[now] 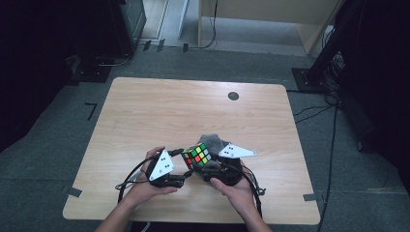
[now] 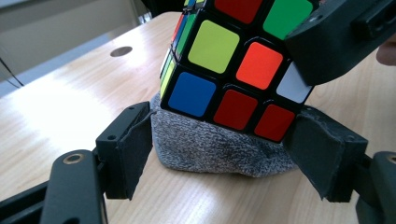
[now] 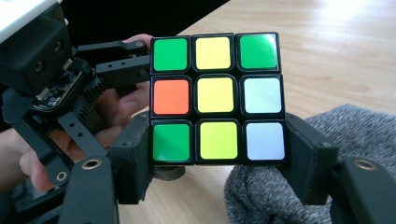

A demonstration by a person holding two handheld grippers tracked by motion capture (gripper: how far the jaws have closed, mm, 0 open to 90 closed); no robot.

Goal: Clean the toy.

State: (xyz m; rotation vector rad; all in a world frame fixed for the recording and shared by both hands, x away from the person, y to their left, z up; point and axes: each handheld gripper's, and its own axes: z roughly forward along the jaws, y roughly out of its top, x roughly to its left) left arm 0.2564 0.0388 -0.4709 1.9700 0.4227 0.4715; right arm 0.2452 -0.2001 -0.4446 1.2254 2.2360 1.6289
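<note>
A pale wooden surface (image 1: pixel 145 111) with a round dark hole (image 1: pixel 233 95) stands on grey carpet floor (image 1: pixel 58 145), with a light wooden cabinet (image 1: pixel 270 14) behind, black cables (image 1: pixel 314 113) and dark stands (image 1: pixel 324 58) at the sides.

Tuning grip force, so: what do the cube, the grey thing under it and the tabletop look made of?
Cube: hard glossy plastic, going by the black frame and the glare on its coloured tiles.
Grey thing: soft knitted fabric, matte and fuzzy with a heathered weave; possibly a glove or sock, I cannot tell which.
Tabletop: light wood-grain surface, smooth with a mild sheen; probably laminate rather than solid wood.
</note>
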